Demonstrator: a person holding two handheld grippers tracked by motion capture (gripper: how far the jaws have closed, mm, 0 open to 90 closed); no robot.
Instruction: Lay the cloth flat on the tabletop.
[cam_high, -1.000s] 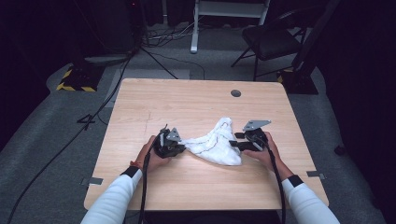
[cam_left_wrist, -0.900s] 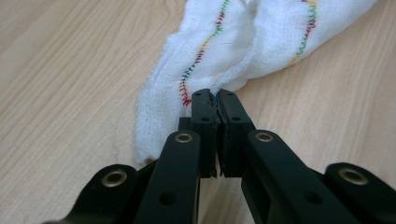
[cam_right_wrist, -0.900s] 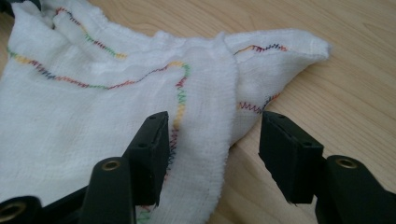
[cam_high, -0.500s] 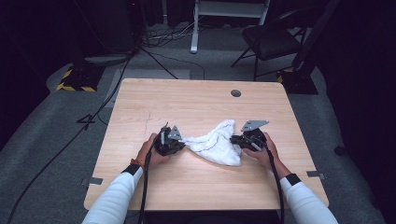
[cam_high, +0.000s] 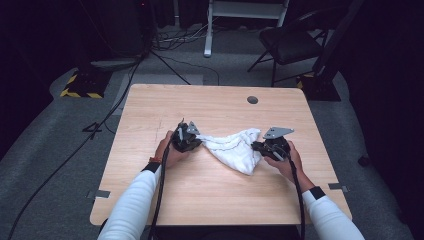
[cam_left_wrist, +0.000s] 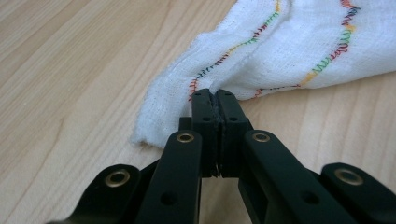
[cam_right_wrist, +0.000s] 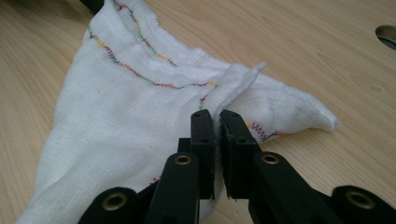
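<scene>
Surface of pale wood (cam_high: 150, 200), one, rectangular, with one dark round hole (cam_high: 252, 99) near its far edge. White woven cotton cloth (cam_high: 234, 149), one, edged in rainbow-coloured zigzag stitching, lying crumpled at mid-surface and drawn out between two black claws. Left claw (cam_high: 194, 143) is clamped on the cloth's left corner; right claw (cam_high: 259, 148), jaws having just been closing, pinches a fold at its right end.
</scene>
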